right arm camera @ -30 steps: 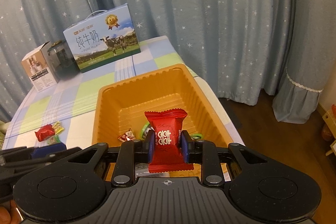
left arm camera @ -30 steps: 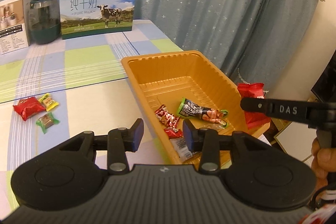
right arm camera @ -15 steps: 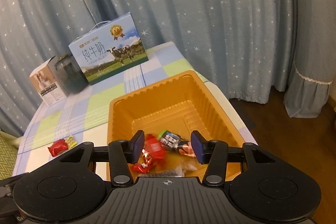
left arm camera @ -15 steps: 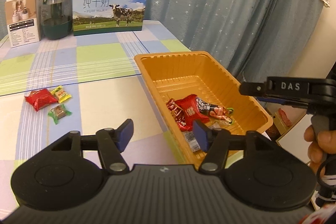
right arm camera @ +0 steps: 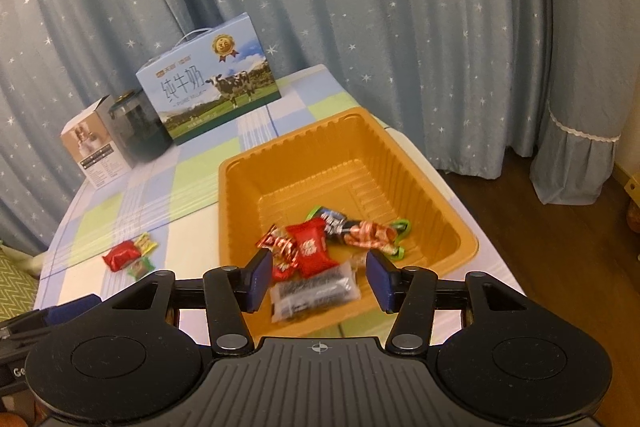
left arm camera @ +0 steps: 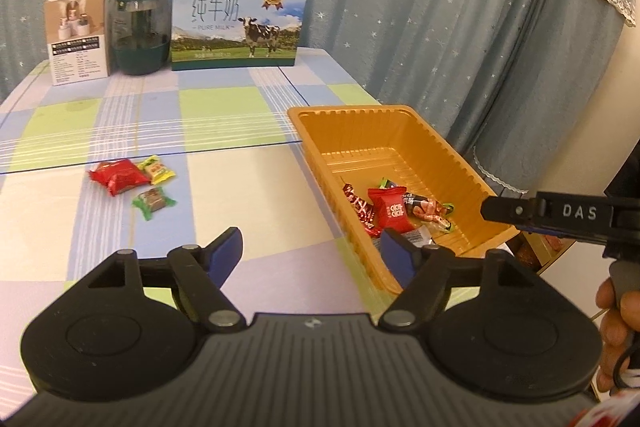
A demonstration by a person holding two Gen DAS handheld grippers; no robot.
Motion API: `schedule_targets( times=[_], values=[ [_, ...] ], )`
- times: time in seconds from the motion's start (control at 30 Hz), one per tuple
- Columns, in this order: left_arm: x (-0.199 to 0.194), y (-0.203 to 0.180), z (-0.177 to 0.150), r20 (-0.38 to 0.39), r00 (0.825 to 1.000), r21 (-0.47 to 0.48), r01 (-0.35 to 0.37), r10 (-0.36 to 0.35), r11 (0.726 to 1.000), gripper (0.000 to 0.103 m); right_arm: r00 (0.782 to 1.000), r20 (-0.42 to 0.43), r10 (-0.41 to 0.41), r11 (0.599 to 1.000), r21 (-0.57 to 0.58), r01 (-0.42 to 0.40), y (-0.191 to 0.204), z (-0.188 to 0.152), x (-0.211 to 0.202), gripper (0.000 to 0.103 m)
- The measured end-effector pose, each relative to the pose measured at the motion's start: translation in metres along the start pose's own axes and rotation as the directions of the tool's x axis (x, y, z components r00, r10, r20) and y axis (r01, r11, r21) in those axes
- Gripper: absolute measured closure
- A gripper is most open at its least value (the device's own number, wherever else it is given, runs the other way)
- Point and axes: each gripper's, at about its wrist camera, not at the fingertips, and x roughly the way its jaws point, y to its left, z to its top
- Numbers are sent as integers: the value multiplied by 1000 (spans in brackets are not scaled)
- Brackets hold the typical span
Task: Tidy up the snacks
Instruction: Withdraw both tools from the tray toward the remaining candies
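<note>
Orange tray (right arm camera: 460, 223): several wrapped snacks, red packet (right arm camera: 314, 247) at 6 o'clock. Table (left arm camera: 240, 211): three candies (left arm camera: 132, 181), 9 o'clock of the tray. Left tool (left arm camera: 311, 254), right tool (right arm camera: 318, 277): both opening, nothing gripped.

Table (left arm camera: 224, 131) with checked cloth: blue, green, cream squares, white stripes. Far edge, against curtain: white product box (left arm camera: 78, 35) at left, dark green jar (left arm camera: 140, 33) just beside it, blue milk carton (left arm camera: 240, 19) with cow picture next along. Right side: orange plastic tray (left arm camera: 452, 155) near table edge. Mid-left, well apart from tray: red snack packet (left arm camera: 118, 177), yellow candy (left arm camera: 157, 169) touching it, green-wrapped candy (left arm camera: 153, 201) just in front.
</note>
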Motion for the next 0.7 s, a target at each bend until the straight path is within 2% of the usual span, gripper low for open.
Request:
schedule_targets(
  times=[0.43,0.7],
  values=[
    [-48,30,-10,34,998,-41,-45,47,998,16,1000,-14,17,998,-54,-18,37,-29,-28,40],
    [-69,53,-17,44,995,-54,-84,87,995,14,999,-31,37,995,-93,-40,63,-40,-29,34]
  ],
)
